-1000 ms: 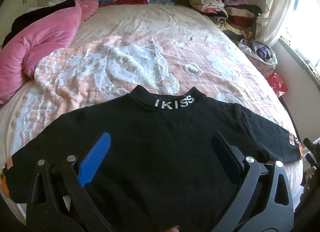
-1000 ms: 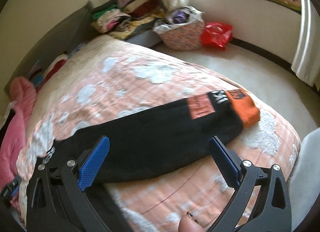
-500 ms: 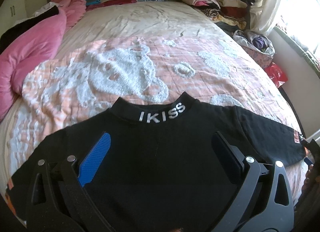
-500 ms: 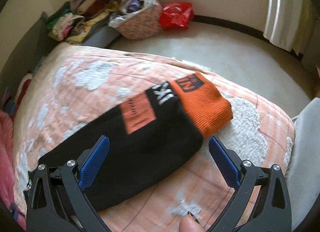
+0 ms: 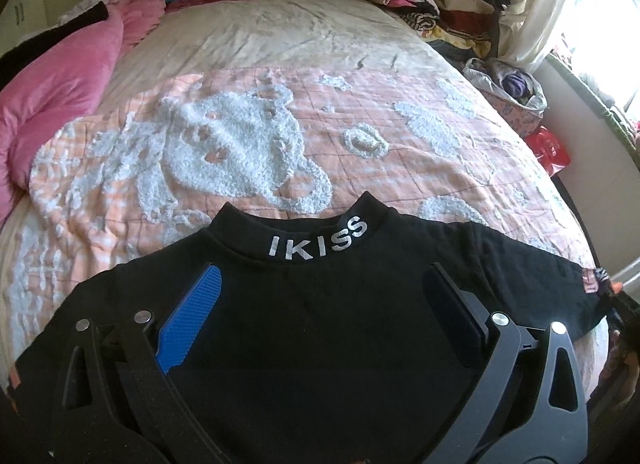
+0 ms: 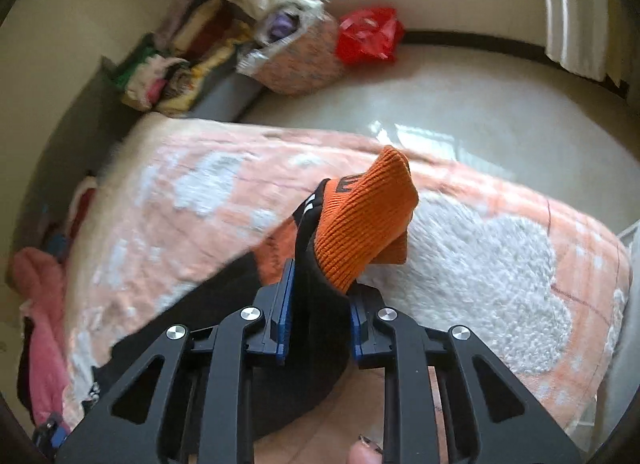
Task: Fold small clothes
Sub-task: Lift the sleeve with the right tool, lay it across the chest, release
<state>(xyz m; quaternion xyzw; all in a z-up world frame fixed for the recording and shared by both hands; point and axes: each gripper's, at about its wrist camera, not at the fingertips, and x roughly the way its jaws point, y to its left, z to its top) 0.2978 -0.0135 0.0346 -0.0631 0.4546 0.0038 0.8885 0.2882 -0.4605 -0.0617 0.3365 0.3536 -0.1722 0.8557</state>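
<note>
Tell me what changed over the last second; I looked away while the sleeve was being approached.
The right gripper moved in on the sleeve end and its jaws are closing on it, bunching the orange cuff up off the bedspread. The left gripper stayed open over the black sweater, which still lies flat, collar away from the camera.

Right gripper (image 6: 320,300) closing on black sleeve (image 6: 308,304)

Orange ribbed cuff (image 6: 360,220) poking up past blue pads (image 6: 285,312), over peach-and-white bedspread (image 6: 480,264); red bag (image 6: 368,34) far on floor.
</note>
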